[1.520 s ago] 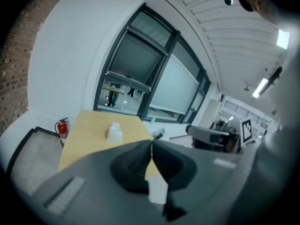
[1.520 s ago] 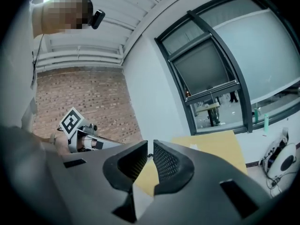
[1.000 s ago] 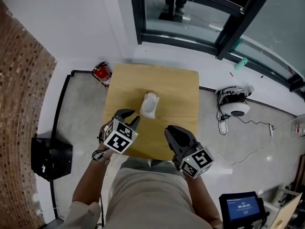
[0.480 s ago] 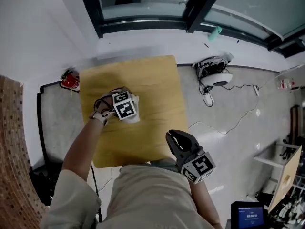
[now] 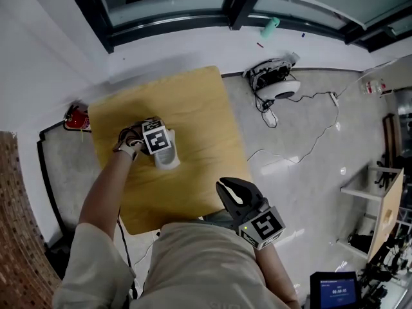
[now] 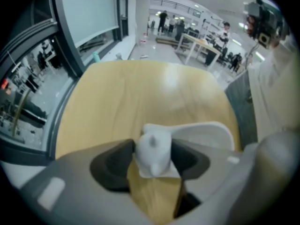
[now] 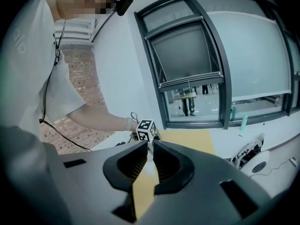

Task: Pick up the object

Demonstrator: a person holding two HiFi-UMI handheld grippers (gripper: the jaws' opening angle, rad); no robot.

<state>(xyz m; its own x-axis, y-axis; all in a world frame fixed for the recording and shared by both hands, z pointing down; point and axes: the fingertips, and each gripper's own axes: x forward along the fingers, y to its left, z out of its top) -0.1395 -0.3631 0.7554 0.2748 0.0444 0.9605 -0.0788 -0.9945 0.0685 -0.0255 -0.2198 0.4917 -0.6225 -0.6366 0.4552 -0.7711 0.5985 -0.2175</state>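
Observation:
A small white figure-shaped object (image 5: 171,164) lies on the light wooden table (image 5: 193,108), left of its middle. My left gripper (image 5: 166,158) is down over it, reaching out from the person's left arm. In the left gripper view the object (image 6: 153,150) sits between the two dark pads (image 6: 112,165). The left gripper (image 6: 153,157) has its jaws opening around the object, close on both sides. My right gripper (image 5: 230,190) hangs at the table's near edge, by the person's body. Its jaws (image 7: 150,146) are nearly together with nothing between them.
A red fire extinguisher (image 5: 77,118) stands on the floor at the table's left corner. A white round device (image 5: 278,85) with trailing cables lies on the floor to the right. A window wall runs along the far side. A lit screen (image 5: 331,291) shows at bottom right.
The left gripper has reached forward from the table's near edge to the white object and now has it between its jaws. The head view has swung right. The right gripper stayed near the body.

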